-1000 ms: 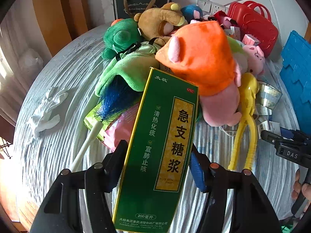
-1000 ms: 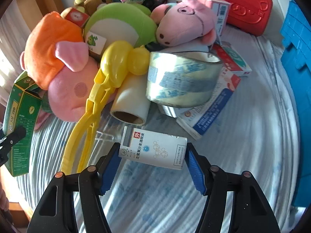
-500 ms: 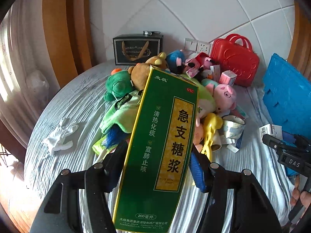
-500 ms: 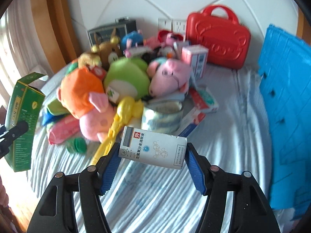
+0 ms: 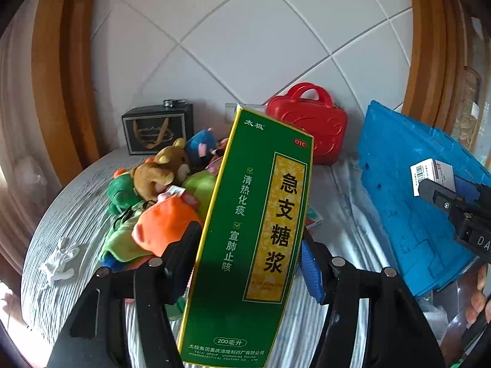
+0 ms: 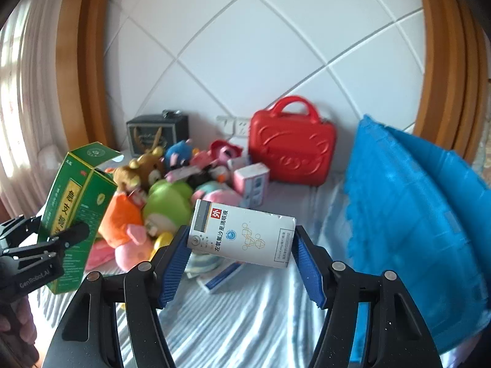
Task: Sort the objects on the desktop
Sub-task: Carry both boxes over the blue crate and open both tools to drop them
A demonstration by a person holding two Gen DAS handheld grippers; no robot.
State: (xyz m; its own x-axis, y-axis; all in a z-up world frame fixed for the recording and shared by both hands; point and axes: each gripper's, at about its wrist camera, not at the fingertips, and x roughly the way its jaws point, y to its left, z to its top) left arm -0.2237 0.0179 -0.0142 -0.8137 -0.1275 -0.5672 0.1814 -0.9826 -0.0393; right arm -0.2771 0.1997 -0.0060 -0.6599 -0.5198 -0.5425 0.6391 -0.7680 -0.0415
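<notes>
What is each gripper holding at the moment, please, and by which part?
Left gripper: green syrup box, clamped across its long sides near mid-height. Right gripper: small white medicine box, gripped by its two ends.

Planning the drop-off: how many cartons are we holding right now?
2. The green carton is in the left gripper; the white carton is in the right gripper. Neither is hidden.

A home, most likely a bedroom: a bed [image 6: 245, 322] with a striped blue-and-white sheet carries a heap of plush toys [image 6: 144, 202]. Behind the heap stands a white padded wall [image 6: 260, 46] framed in wood (perhaps a headboard), with wall sockets [image 6: 234, 125] low on it. A red toy suitcase [image 6: 290, 153] leans right of the heap, and curtains [image 6: 21, 92] hang to its left.
</notes>
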